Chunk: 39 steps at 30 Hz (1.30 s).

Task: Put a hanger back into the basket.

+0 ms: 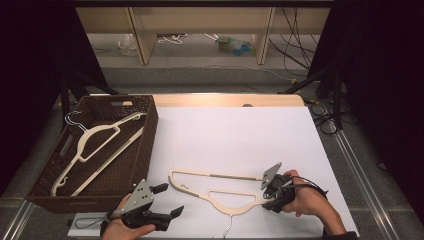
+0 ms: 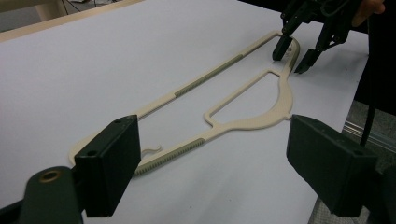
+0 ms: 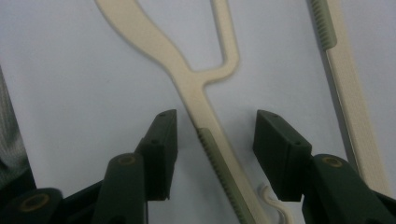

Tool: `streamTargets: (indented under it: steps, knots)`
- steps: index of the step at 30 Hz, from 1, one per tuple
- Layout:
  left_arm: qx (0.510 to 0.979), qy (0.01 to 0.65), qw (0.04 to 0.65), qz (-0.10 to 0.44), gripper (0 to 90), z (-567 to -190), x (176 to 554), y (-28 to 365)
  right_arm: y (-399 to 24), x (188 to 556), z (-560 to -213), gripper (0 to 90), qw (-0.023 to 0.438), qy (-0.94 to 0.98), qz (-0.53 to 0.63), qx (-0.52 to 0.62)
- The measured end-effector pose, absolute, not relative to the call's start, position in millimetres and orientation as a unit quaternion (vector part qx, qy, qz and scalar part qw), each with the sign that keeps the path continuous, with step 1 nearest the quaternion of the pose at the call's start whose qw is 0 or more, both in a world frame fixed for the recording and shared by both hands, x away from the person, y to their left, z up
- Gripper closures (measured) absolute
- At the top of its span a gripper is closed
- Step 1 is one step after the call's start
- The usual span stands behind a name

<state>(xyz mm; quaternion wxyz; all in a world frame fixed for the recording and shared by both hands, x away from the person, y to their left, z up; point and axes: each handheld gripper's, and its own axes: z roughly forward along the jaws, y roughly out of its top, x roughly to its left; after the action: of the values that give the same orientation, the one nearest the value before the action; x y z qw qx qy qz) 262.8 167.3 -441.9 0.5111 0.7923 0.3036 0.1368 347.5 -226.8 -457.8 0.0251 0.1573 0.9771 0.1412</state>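
Item: cream hanger [image 1: 220, 192], flat near the worktop's [image 1: 240, 135] front edge. Our right gripper [image 3: 215, 140] straddles its arm, jaws half open, seemingly not touching; left gripper [image 1: 167, 200] wide, empty.

A lab: black curtains [image 1: 30, 60], loose floor cables [image 1: 295, 45], camera stands.

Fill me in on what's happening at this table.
A person holds a gripper in each hand over a white table. The right gripper has its jaws straddling one arm of a cream hanger lying flat on the table, pads not yet pressing it. The left gripper sits open near the hanger's other end, holding nothing. A brown woven basket at the table's left edge already holds two similar hangers.
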Motion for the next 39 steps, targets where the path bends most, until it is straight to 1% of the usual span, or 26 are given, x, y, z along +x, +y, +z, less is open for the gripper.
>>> streamTargets:
  steps: [4,8,13,15,16,23,24,26,27,30,32,36,37,39]
  knots:
    - [0.796,0.303,0.507,0.136,18.0,-441.9,262.7,167.4,-223.5,345.4,-457.1,59.7,0.024,0.981,0.132,0.137]
    - [0.794,0.303,0.509,0.136,18.1,-441.5,261.8,168.0,-223.4,345.8,-457.1,63.2,0.019,0.982,0.130,0.139]
    - [0.797,0.304,0.503,0.139,18.3,-442.1,261.5,167.1,-220.0,345.5,-456.9,70.3,0.020,0.984,0.118,0.130]
    - [0.802,0.293,0.502,0.141,18.4,-442.2,262.4,167.1,-218.4,345.5,-456.6,72.3,0.019,0.985,0.113,0.129]
    - [0.805,0.284,0.500,0.145,18.5,-442.1,263.3,167.5,-218.1,346.0,-456.4,72.8,0.017,0.986,0.111,0.123]
    - [0.806,0.282,0.499,0.147,19.0,-441.9,263.9,169.0,-218.3,347.7,-455.6,75.4,0.012,0.991,0.107,0.085]
    - [0.801,0.295,0.501,0.141,19.0,-442.4,262.5,168.2,-218.5,347.9,-455.6,75.6,0.011,0.991,0.108,0.081]
    - [0.806,0.283,0.499,0.148,19.0,-441.9,264.4,169.5,-218.4,348.4,-455.8,75.6,0.009,0.991,0.106,0.078]
    - [0.803,0.293,0.499,0.142,19.0,-442.5,263.1,168.6,-218.5,348.9,-456.2,75.6,0.007,0.991,0.108,0.076]
    - [0.804,0.293,0.498,0.142,19.0,-442.7,263.0,168.1,-216.3,350.0,-456.3,75.2,0.004,0.993,0.099,0.070]
    - [0.807,0.281,0.499,0.146,19.1,-442.6,264.4,168.4,-213.6,349.9,-456.2,75.0,0.008,0.994,0.092,0.065]
    - [0.807,0.282,0.498,0.145,19.1,-442.7,264.9,168.3,-209.1,351.1,-455.7,74.8,0.005,0.995,0.074,0.059]
    - [0.803,0.291,0.500,0.141,19.1,-443.1,263.8,167.6,-207.9,350.8,-455.6,74.8,0.002,0.996,0.071,0.060]
    - [0.803,0.293,0.499,0.143,19.2,-442.6,263.1,167.9,-206.3,351.5,-455.3,75.5,0.006,0.996,0.064,0.055]
